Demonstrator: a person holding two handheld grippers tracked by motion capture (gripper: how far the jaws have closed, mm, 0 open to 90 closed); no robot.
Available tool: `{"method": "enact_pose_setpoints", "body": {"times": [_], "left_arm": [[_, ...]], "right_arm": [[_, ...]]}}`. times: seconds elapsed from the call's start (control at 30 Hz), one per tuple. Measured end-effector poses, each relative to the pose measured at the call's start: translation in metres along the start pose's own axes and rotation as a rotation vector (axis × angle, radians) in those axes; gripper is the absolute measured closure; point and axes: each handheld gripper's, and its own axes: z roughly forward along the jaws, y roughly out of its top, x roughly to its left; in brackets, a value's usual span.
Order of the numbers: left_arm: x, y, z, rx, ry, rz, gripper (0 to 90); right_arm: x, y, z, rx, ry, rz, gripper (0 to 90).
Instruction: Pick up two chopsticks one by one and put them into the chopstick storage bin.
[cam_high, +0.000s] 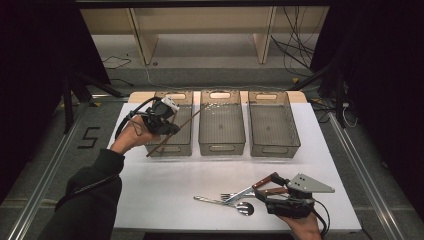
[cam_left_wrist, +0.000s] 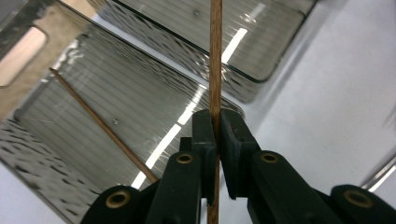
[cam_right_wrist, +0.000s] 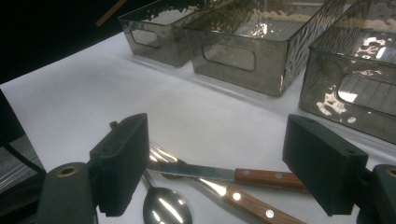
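Holding one wooden chopstick (cam_left_wrist: 215, 60) pinched between its pressed-together jaws, the left gripper (cam_high: 161, 120) hangs over the left bin (cam_high: 172, 147) of three smoked clear plastic bins that stand in a row at the far side of the white table (cam_high: 165, 195). In the left gripper view a second chopstick (cam_left_wrist: 100, 123) already lies slanted on the ribbed floor of this bin, so I judge that the held one is meant to go beside it and that each bin collects one kind of utensil. The grip sits near the middle of the stick, which seems sensible because a thin stick would tip down if it were held at one end.

The right gripper (cam_high: 280, 197) rests low near the front edge of the table with its jaws spread wide and nothing between them. Just before it lie a spoon (cam_right_wrist: 166, 207), a fork (cam_high: 231, 196) and a knife with a wooden handle (cam_right_wrist: 224, 175), close together and partly crossing. A second wooden handle (cam_right_wrist: 254, 205) lies under the knife. The open jaws face these pieces, probably to be ready for the next pick. The middle bin (cam_high: 222, 127) and the right bin (cam_high: 273, 130) look empty
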Motion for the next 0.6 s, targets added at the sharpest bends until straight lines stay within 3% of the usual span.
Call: {"method": "enact_pose_setpoints", "body": {"times": [0.1, 0.2, 0.27, 0.47, 0.6], "left_arm": [[0.007, 0.003, -0.002, -0.027, 0.029, -0.026, 84.1], [0.015, 0.005, -0.003, -0.063, 0.065, -0.08, 84.1], [0.021, 0.006, -0.002, -0.074, 0.064, -0.102, 84.1], [0.029, 0.01, -0.002, -0.095, 0.106, -0.129, 84.0], [0.036, 0.009, 0.001, -0.115, 0.117, -0.168, 84.0]], "right_arm": [[0.0, 0.0, 0.0, 0.0, 0.0, 0.0, 23.7], [0.0, 0.0, 0.0, 0.0, 0.0, 0.0, 23.7], [0.0, 0.0, 0.0, 0.0, 0.0, -0.001, 23.7], [0.0, 0.0, 0.0, 0.001, 0.0, -0.001, 23.7], [0.0, 0.0, 0.0, -0.003, 0.0, -0.004, 23.7]]}}
